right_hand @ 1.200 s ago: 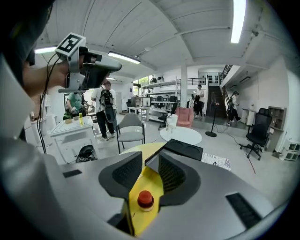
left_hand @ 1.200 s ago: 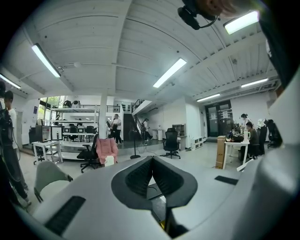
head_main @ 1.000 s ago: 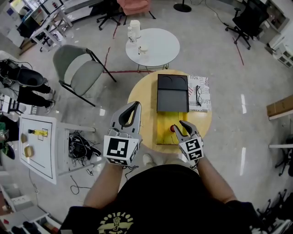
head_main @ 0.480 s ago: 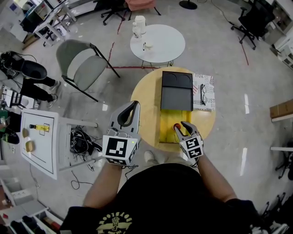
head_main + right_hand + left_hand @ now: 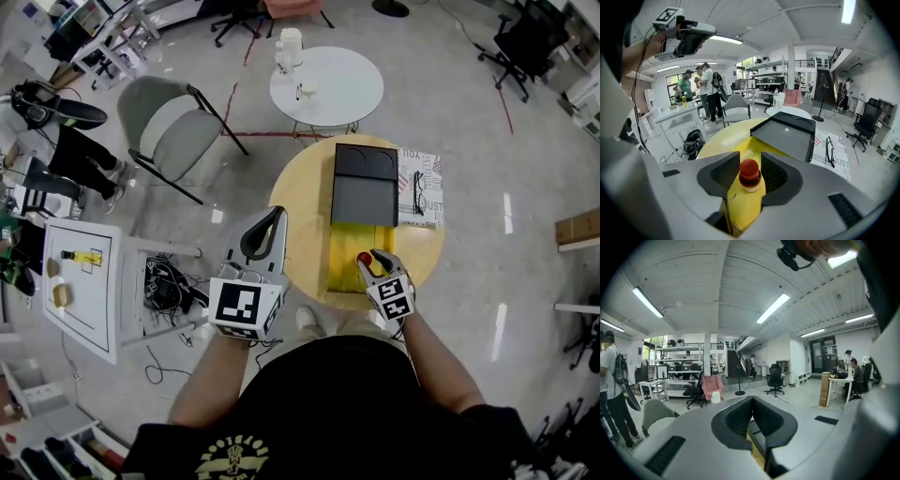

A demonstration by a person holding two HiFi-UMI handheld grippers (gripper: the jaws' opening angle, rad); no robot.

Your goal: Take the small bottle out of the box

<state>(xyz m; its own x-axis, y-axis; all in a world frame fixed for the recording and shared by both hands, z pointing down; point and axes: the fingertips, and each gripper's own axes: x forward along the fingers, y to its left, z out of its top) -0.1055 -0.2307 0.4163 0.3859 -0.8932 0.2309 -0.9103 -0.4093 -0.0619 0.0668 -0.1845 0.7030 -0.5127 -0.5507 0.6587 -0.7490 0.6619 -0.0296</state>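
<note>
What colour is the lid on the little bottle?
Red. The lid of the small bottle shows best in the right gripper view.

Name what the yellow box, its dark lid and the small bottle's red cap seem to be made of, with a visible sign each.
Yellow box: probably matte cardboard; thin folded walls.
Dark lid: coated board or plastic, unclear; flat, faint sheen.
Red cap: likely glossy plastic; smooth dome with highlights.

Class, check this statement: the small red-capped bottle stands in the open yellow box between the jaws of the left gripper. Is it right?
Not quite: it is the right gripper. The right gripper view shows the small red-capped bottle standing in the open yellow box between the right gripper's jaws, which have just been opening and stand open around it.
</note>
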